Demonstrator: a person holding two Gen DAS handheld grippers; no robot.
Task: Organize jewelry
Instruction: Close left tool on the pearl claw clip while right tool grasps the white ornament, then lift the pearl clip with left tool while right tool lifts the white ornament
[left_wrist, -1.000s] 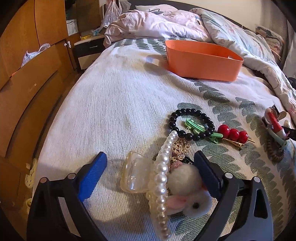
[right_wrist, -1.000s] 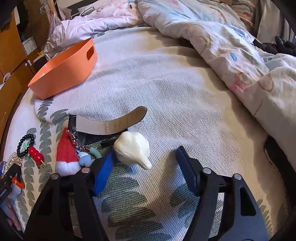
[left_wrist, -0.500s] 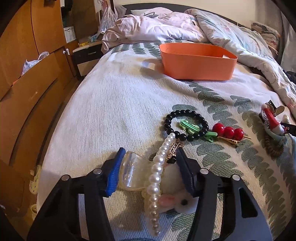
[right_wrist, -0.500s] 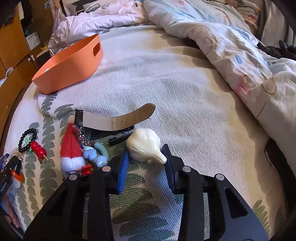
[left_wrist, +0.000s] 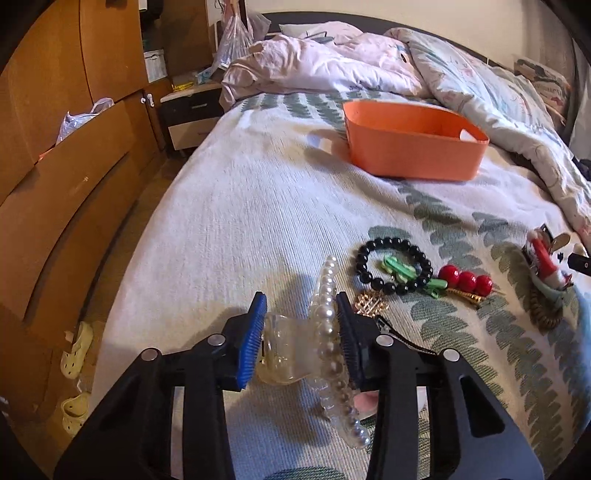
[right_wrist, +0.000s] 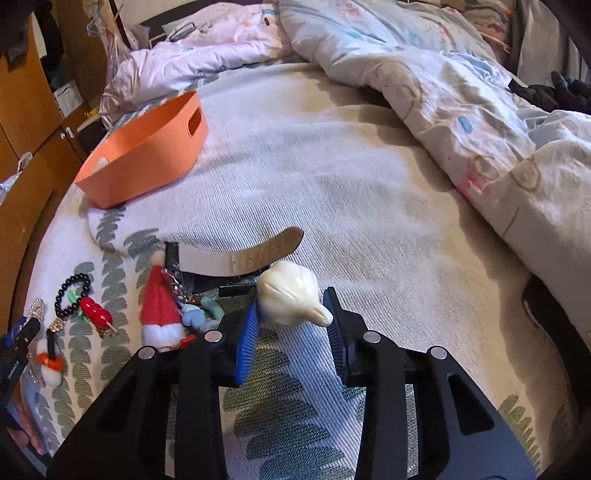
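Left tool (left_wrist: 301, 317) just closed, clamps pearl hair claw (left_wrist: 314, 343); right tool (right_wrist: 290, 321) clamps cream shell (right_wrist: 288, 299).

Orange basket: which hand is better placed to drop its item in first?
Probably the left. In its view the orange basket lies straight ahead over bare bedspread, and the left gripper, whose jaws have just been closing, clamps the pearl hair claw. The right gripper, holding the white figurine, sees it far left.
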